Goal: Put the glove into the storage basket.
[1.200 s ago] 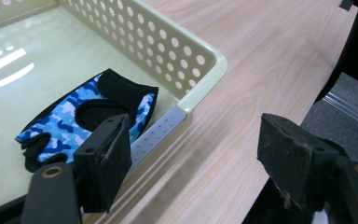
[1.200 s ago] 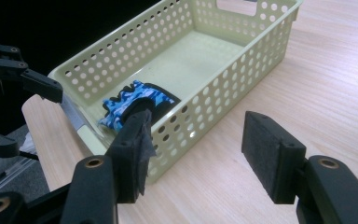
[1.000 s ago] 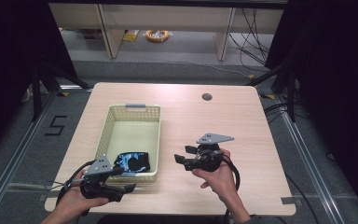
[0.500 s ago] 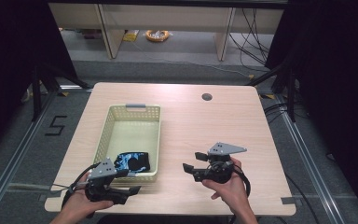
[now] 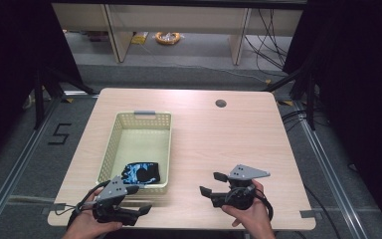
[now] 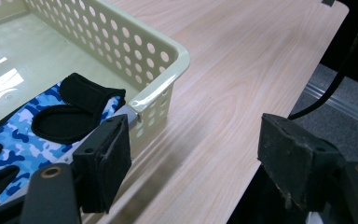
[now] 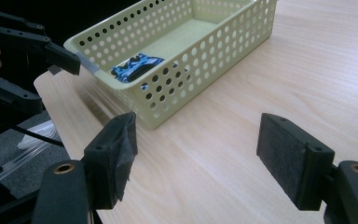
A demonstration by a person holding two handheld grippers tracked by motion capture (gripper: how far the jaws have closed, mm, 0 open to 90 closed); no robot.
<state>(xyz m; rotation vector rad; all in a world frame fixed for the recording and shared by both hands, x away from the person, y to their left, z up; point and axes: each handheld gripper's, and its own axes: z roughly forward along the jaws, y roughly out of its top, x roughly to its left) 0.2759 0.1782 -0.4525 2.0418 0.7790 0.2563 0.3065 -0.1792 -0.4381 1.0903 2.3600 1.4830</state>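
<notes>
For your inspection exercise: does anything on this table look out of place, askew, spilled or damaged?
Nothing stands out. The basket sits square on the table, and the blue camouflage glove lies inside its near end. Both grippers are open and empty.

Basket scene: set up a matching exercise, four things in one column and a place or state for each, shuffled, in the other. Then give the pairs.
Things
1. glove
2. basket
3. left gripper
4. right gripper

Places or states
A. open, above bare tabletop to the right of the basket
B. lying inside the basket at its near end
C. pale perforated plastic, standing on the left half of the table
D. open, at the near right corner of the basket

Pairs: 1-B, 2-C, 3-D, 4-A
</notes>
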